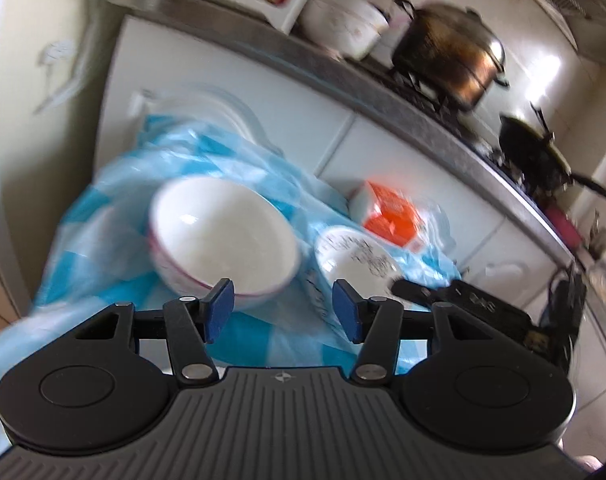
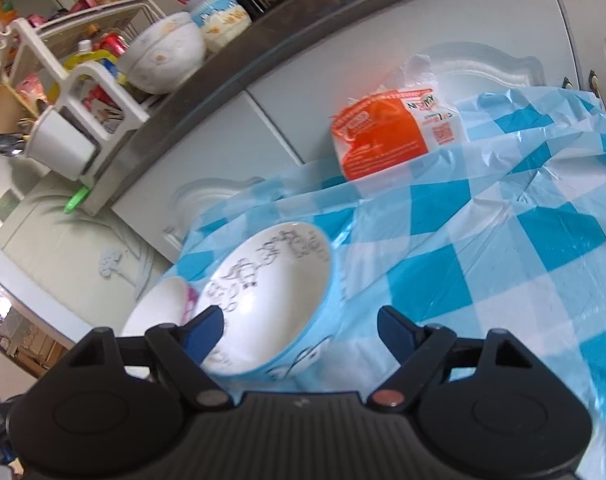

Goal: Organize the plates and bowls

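Ahead of left tongs (image 1: 283, 308): pink-rimmed bowl (image 1: 223, 236), on checked worktop (image 2: 503, 264), tongs parted, empty. Between right tongs (image 2: 301, 330): patterned blue bowl (image 2: 271, 288), ungripped, likely lined up for stacking. Bowls side by side.

small kitchen, daylit, glare on glossy surfaces. blue-and-white checked plastic tablecloth (image 2: 503, 248) covers the near table. behind it, pale grey-white cabinet doors with moulded panels (image 1: 403, 160) under a dark grey countertop (image 1: 263, 46). on the countertop: white plastic rack (image 2: 83, 80) far left, scorched steel stockpot (image 1: 451, 56) and black wok (image 1: 535, 148) on the hob to the right. glossy pale wall tiles (image 1: 543, 68) behind. both views motion-blurred.
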Available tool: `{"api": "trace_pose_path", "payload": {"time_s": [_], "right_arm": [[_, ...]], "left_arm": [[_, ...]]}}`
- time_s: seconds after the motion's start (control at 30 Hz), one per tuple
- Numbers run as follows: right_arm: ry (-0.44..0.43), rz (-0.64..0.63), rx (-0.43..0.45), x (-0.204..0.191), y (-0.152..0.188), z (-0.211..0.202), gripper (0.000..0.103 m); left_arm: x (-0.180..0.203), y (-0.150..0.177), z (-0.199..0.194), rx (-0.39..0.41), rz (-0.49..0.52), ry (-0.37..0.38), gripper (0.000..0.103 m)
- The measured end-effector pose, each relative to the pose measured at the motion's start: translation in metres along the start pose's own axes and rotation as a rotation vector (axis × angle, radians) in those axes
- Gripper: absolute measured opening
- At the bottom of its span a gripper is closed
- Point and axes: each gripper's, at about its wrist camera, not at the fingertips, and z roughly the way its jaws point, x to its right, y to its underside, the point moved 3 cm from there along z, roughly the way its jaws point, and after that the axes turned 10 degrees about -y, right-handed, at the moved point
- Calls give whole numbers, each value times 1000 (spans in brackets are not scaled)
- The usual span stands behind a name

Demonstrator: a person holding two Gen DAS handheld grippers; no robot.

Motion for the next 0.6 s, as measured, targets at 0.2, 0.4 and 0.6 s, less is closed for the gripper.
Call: {"api": "trace_pose_path", "payload": {"time_s": [0.2,0.4,0.6], "right_arm": [[-47,56,-16,16,-6,13,78],[-68,61,-22,21,-11,20,63],[-65,67,-38,29,-15,26,58]], "left_arm": [[36,4,28,-60,63,-7,50],[51,5,56,-120,44,-39,44],[55,2,73,-140,17,-77,43]]}}
